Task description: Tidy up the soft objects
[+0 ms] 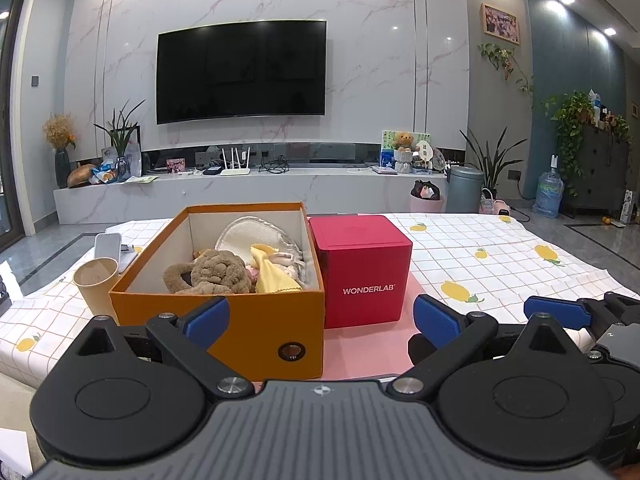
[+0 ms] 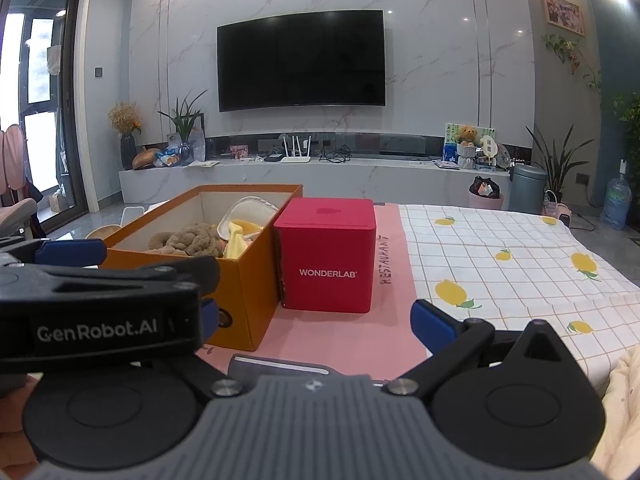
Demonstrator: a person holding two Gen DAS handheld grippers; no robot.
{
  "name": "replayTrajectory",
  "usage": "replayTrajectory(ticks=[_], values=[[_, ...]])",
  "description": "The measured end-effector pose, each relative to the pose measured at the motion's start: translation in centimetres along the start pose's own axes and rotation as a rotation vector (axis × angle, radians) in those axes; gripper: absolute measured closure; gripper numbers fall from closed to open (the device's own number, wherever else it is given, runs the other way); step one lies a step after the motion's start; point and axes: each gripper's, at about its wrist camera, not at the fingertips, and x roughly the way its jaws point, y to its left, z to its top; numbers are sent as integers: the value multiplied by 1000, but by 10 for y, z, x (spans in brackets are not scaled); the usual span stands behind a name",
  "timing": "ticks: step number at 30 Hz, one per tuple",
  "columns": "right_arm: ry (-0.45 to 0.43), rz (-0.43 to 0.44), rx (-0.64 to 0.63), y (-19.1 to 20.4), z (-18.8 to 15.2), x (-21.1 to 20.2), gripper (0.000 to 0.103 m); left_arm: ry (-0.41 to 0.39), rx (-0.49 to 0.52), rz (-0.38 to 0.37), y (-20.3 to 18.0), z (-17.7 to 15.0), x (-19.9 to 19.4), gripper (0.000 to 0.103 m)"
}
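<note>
One "WONDERLAB" red box

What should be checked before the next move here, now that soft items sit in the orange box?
1. Left gripper empty, jaws apart: ok.
2. Right gripper empty, jaws apart: ok.
3. Orange box open-topped and upright: ok.
4. Brown plush and yellow cloth inside the box: ok.
5. Red box shut, beside the orange box: ok.
6. More soft items left outside on the tablecloth: cannot tell.

Table w/ boxes, cup
</note>
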Motion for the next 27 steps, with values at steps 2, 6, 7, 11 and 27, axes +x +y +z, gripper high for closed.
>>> replayTrajectory(ticks=[2,6,7,11,27], values=[[4,1,-2,0,0,0,3,-1,5,1,0,-1,0,0],[6,-1,-2,0,0,1,3,3,2,1,0,-1,0,0],[7,0,-3,0,0,1,3,5,1,-1,0,-1,0,0],[21,5,-7,0,0,2,3,14,-5,-5,0,0,1,0],[1,-10,-9,0,-1,-1,3,3,-5,2,-1,1,-1,0]])
